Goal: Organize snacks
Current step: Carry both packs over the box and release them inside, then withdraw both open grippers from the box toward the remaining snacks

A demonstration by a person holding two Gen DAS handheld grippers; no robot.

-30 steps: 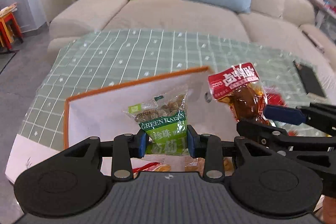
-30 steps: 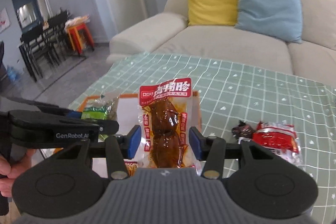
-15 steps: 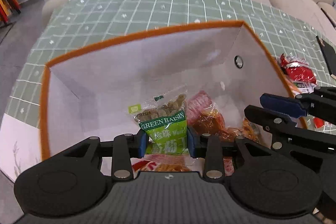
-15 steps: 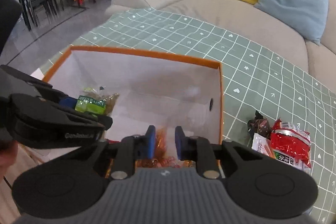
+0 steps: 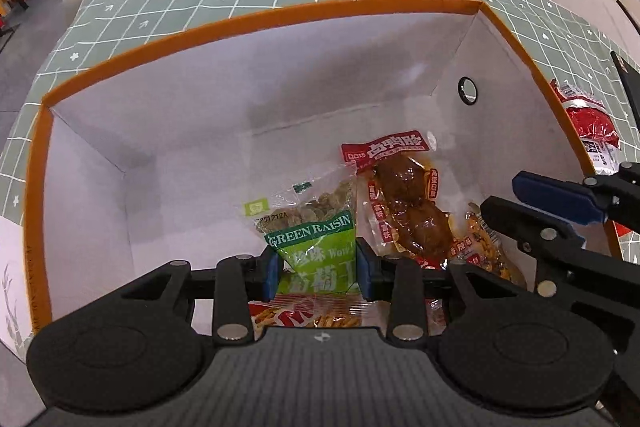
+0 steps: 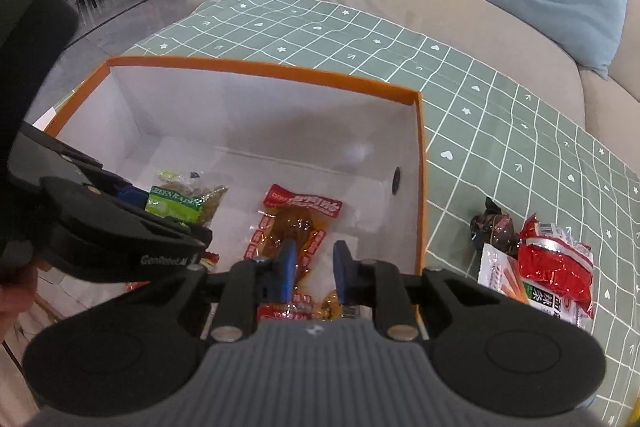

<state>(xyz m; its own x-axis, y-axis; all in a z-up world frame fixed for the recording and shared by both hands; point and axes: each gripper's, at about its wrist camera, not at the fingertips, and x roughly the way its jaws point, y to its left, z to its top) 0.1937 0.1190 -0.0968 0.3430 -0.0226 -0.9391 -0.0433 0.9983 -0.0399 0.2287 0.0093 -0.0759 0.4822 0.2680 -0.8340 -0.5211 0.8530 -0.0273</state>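
Landmark: orange-rimmed box [image 5: 256, 23] with white inside, on the green checked tablecloth [image 6: 500, 99].

Left gripper [image 5: 316, 269] hangs inside the box, blue pads pinching the lower part of the green raisin packet [image 5: 310, 227]. Packet stands upright in the grip, long axis along the fingers, clear top end pointing toward the box's far wall. Readable: "GREEN RAISIN", a printed code ending "251212A", and large Chinese characters below.

Right gripper [image 6: 314, 269] is over the box's near right part, jaws drawn in as close as they go, nothing between them. Its side reads "GenRobot.AI" on the left unit seen from the right wrist view.

Red-headed braised meat packet [image 5: 400, 203] lies flat on the box floor, just right of the raisin packet. Long axis runs near-to-far, red header with white Chinese writing toward the far wall. More snack packs lie under both, near wall side.

Outside the box, right of it: a dark wrapped candy [image 6: 494, 227] and a red foil packet [image 6: 556, 263] on the cloth.

Versus a second ago: the right gripper held the meat packet above the table; it has let go and closed empty. Both grippers have come down into the box; left grip unchanged.
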